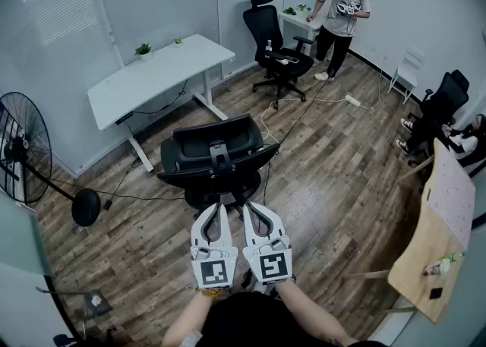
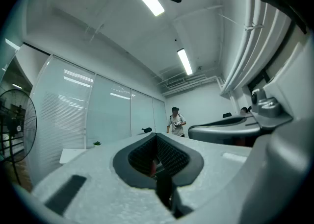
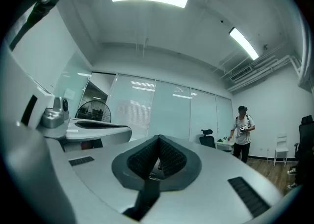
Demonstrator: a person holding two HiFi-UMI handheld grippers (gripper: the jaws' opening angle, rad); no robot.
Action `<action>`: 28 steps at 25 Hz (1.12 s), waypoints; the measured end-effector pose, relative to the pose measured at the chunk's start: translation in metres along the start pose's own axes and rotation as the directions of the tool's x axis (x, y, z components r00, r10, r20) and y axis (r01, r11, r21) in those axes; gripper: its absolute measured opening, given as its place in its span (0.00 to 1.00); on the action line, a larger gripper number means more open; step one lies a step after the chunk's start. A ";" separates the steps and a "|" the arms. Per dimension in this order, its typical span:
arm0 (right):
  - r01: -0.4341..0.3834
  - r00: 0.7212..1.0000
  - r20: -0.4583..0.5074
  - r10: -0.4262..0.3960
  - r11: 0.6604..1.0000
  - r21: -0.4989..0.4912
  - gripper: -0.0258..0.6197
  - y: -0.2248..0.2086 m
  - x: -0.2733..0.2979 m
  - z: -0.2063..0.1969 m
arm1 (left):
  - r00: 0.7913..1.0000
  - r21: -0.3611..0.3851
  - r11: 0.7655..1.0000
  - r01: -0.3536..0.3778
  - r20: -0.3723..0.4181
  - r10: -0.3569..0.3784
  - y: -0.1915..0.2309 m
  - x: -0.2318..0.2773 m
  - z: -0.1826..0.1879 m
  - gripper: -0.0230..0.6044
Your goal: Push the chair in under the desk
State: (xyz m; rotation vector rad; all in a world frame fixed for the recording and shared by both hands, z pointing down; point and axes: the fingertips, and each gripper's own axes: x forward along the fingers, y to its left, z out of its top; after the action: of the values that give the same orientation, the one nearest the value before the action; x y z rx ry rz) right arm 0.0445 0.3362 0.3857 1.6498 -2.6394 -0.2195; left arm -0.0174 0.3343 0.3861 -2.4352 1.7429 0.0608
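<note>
Chair (image 1: 216,157) base mostly hidden; left hand-held gripper (image 1: 216,210), right hand-held gripper (image 1: 255,210) jaws together, empty; contact with chair unclear.

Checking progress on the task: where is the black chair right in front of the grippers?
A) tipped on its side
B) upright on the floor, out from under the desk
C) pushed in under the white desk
B: the chair stands upright on its base, with no part of it under the desk.
</note>
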 end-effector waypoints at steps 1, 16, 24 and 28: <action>0.006 1.000 0.004 -0.006 1.000 0.004 0.03 -0.003 0.000 -0.001 | 1.000 0.001 1.000 -0.001 -0.002 0.001 -0.001 0.001 -0.001 0.03; -0.071 0.997 -0.020 0.072 0.997 0.028 0.04 -0.036 -0.007 -0.028 | 0.997 0.036 0.997 -0.063 -0.044 0.064 -0.028 0.010 -0.009 0.03; -0.095 0.994 -0.047 0.096 0.995 0.019 0.04 -0.047 0.008 -0.046 | 0.996 0.048 0.996 -0.076 -0.053 0.078 -0.021 0.025 -0.021 0.03; -0.106 0.993 -0.056 0.106 0.994 -0.002 0.04 -0.048 0.023 -0.052 | 0.997 0.061 0.996 -0.069 -0.025 0.071 -0.012 0.036 -0.029 0.03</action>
State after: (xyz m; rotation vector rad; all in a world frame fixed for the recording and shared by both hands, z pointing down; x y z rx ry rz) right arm 0.0818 0.2898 0.4297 1.4862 -2.6730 -0.1744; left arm 0.0040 0.2999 0.4112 -2.3442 1.8140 -0.0165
